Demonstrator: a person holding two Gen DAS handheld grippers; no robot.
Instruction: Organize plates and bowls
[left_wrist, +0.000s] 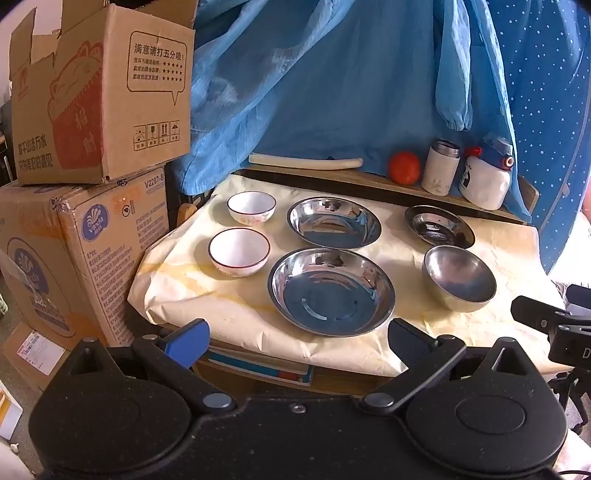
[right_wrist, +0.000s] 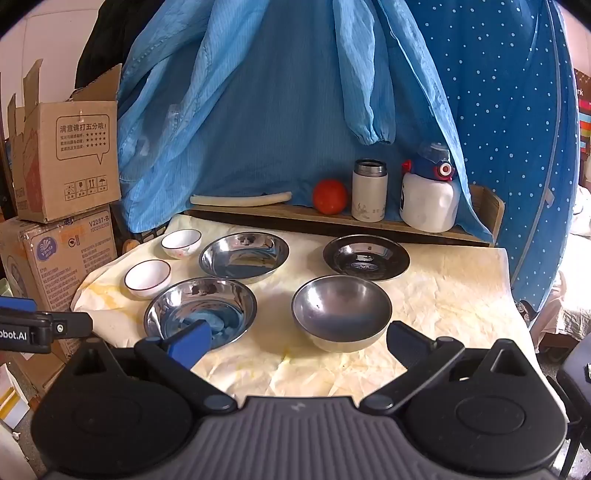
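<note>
On the cream-covered table (left_wrist: 376, 354) (right_wrist: 454, 295) lie two white bowls with dark rims, near (left_wrist: 239, 251) (right_wrist: 147, 277) and far (left_wrist: 251, 208) (right_wrist: 181, 242). Beside them sit two steel plates, near (left_wrist: 331, 291) (right_wrist: 201, 308) and far (left_wrist: 334, 221) (right_wrist: 243, 255). A small dark steel plate (left_wrist: 439, 226) (right_wrist: 366, 257) and a steel bowl (left_wrist: 459, 277) (right_wrist: 341, 312) are at the right. My left gripper (left_wrist: 297, 341) hangs open before the table's front edge, facing the near steel plate. My right gripper (right_wrist: 299, 341) is open just short of the steel bowl. Nothing is between either pair of fingers.
A wooden shelf (left_wrist: 332, 177) (right_wrist: 280, 216) at the back carries a white stick (left_wrist: 304, 161) (right_wrist: 240, 199), a tomato (left_wrist: 404, 167) (right_wrist: 330, 196), a flask (left_wrist: 441, 166) (right_wrist: 369, 190) and a white bottle (left_wrist: 485, 175) (right_wrist: 428, 195). Cardboard boxes (left_wrist: 99, 92) (right_wrist: 62, 155) stack at the left; blue cloth (right_wrist: 277, 92) hangs behind.
</note>
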